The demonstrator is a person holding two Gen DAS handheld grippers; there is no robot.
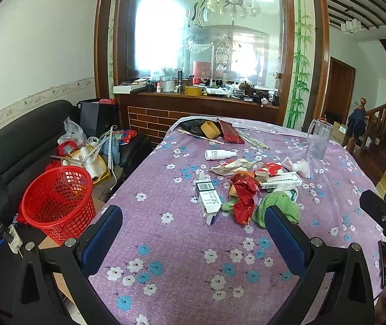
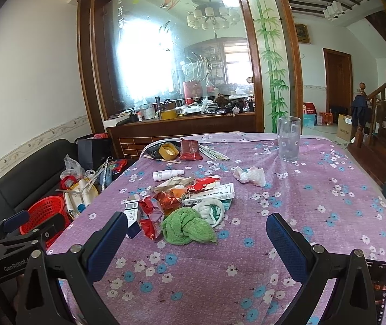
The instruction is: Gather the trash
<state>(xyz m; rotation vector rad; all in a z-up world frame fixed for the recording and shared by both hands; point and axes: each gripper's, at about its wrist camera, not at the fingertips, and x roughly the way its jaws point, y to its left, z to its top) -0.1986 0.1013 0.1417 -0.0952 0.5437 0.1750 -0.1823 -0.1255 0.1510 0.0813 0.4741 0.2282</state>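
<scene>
Collecting has not begun: both the left gripper (image 1: 193, 227) and right gripper (image 2: 197, 234) hover with jaws apart and empty. The trash pile (image 2: 182, 203) lies mid-table (image 2: 315, 216); the red basket (image 1: 57, 203) waits beside its left edge. Next, a jaw closure on one scrap.

Bare purple tablecloth (image 2: 315, 203) fills the lower centre and right of the right wrist frame, open for passage. At mid-frame a heap blocks the way: green cloth (image 2: 187, 224), red wrappers (image 2: 152, 211) and white cartons (image 2: 209, 195). A clear pitcher (image 2: 288, 138) stands upright at upper right, well apart. In the left wrist frame, the red basket (image 1: 57, 203) sits open-mouthed at lower left, beside the table edge.
</scene>
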